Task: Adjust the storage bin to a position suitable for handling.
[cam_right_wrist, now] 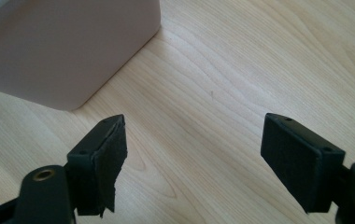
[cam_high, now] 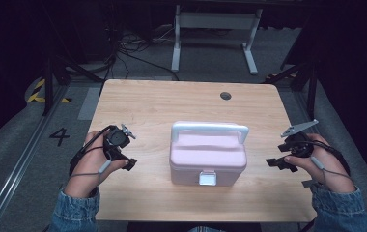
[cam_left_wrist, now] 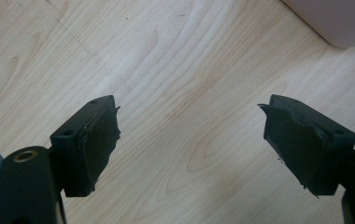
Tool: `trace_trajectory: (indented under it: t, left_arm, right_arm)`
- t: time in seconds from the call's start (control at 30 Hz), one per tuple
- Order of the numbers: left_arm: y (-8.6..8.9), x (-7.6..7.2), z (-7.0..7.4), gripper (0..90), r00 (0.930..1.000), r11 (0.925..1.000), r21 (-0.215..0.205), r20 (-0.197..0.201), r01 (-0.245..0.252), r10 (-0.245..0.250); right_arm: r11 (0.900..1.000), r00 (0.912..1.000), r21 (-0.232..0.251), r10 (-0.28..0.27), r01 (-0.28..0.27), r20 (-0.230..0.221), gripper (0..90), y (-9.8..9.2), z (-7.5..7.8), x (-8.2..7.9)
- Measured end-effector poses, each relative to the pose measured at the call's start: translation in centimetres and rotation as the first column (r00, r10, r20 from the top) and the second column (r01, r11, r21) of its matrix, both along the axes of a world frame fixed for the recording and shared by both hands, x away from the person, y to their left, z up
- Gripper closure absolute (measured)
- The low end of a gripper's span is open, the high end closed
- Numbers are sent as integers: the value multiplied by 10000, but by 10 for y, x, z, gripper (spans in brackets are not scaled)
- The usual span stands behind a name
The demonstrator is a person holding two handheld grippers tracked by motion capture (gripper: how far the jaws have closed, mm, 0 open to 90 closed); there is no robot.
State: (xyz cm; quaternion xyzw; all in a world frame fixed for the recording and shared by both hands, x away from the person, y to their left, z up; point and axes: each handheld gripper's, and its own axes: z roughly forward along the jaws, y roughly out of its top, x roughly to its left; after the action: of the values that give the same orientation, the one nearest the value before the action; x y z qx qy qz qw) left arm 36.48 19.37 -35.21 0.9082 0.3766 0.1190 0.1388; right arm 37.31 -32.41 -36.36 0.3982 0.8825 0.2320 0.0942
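One wooden table (cam_high: 148,104), pink box (cam_high: 207,162) centred, dark room

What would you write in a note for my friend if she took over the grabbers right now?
Left gripper: open, holding nothing, over bare table left of the pink box.
Right gripper: open, holding nothing, to the right of the box.
Pink box: in the middle of the table, lid down, white handle up, white latch on the front facing the person.
Done: nothing shows as done yet; the box is untouched.
Left: probably bring a gripper in to the latch or handle, which looks like the next step.
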Motion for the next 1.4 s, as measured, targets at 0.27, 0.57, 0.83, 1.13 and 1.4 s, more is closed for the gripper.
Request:
trace_trajectory:
  t: [0.27, 0.57, 0.83, 1.13, 1.4]
  left_arm:
    - [-4, 0, 4, 207, 9994, 9982, -528, 228, 286, -274]
    - [-17, -2, 26, 239, 9866, 9682, -2255, 1441, 1080, -765]
    - [-37, -2, 37, 268, 9549, 8908, -3722, 2353, 2604, -1808]
    - [-59, 5, 37, 279, 9283, 8596, -3858, 2912, 3351, -2312]
    - [-80, 11, 30, 276, 9204, 8040, -4740, 3231, 3589, -2204]
  right_arm:
    - [9997, 9998, 174, 140, -143, 141, 243, -3, 0, -1]
    - [9995, 9988, 316, -81, 66, 473, 274, -8, 3, -7]
    - [9977, 9920, 589, -402, 333, 1198, 289, -15, 2, -16]
    - [9932, 9858, 812, -946, 839, 1384, 296, -23, 3, -22]
    - [9904, 9830, 965, -1129, 995, 1450, 322, -20, 2, -22]
